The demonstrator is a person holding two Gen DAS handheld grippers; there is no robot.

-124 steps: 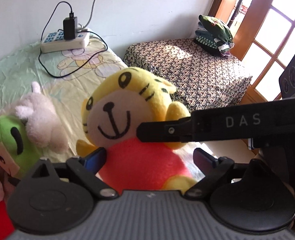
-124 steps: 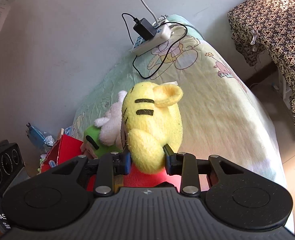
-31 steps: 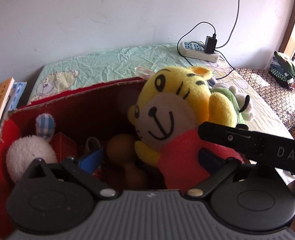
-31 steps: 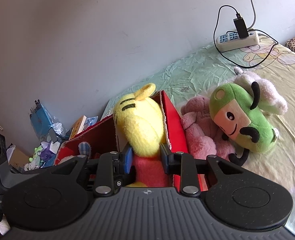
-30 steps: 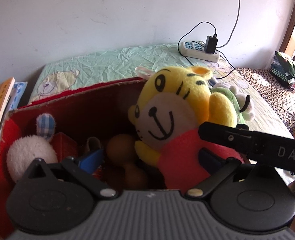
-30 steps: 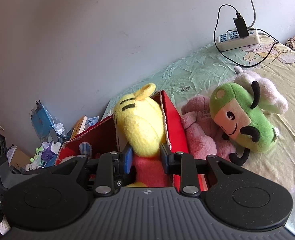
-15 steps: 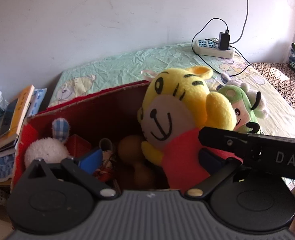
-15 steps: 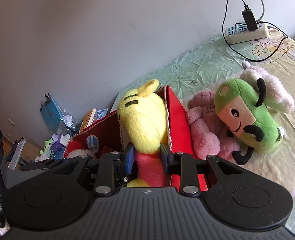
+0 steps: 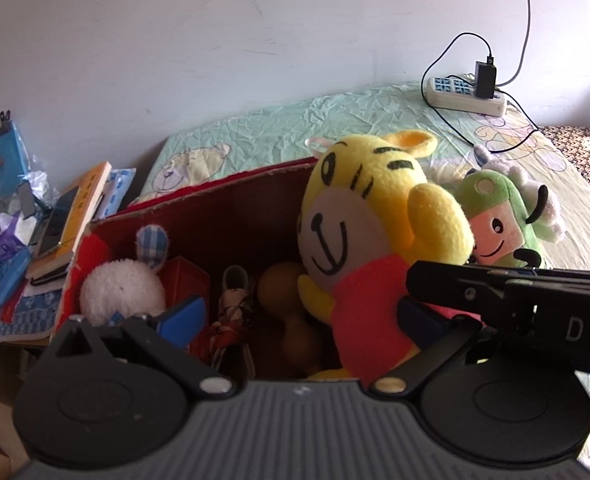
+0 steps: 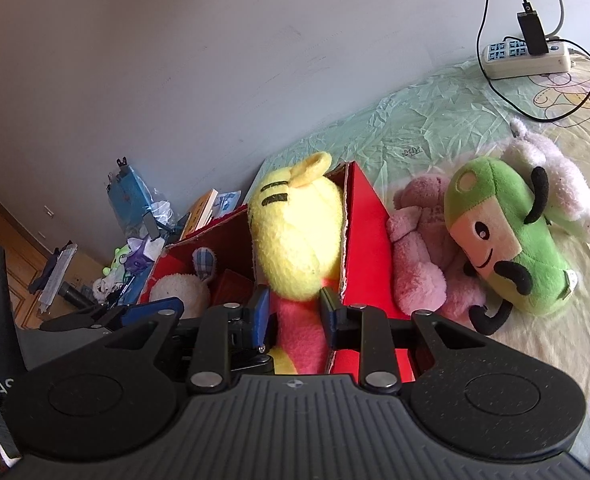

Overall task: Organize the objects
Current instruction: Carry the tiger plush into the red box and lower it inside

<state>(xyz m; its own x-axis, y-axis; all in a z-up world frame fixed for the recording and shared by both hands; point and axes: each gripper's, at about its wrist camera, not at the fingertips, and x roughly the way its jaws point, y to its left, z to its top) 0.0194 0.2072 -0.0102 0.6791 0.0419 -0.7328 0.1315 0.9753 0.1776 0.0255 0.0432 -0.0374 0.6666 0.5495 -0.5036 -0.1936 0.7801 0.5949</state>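
Several toys in red box (image 9: 231, 196) — right tongs (image 10: 295, 314) gripping tiger plush (image 10: 295, 232)

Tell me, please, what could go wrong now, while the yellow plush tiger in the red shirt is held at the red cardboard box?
1. The right gripper pinches only the yellow plush tiger in the red shirt at the back, so it may slip.
2. The tiger leans against the red cardboard box wall; released now, it may tip out.
3. The white plush ball and brown toy already fill the box, so the tiger may sit high.
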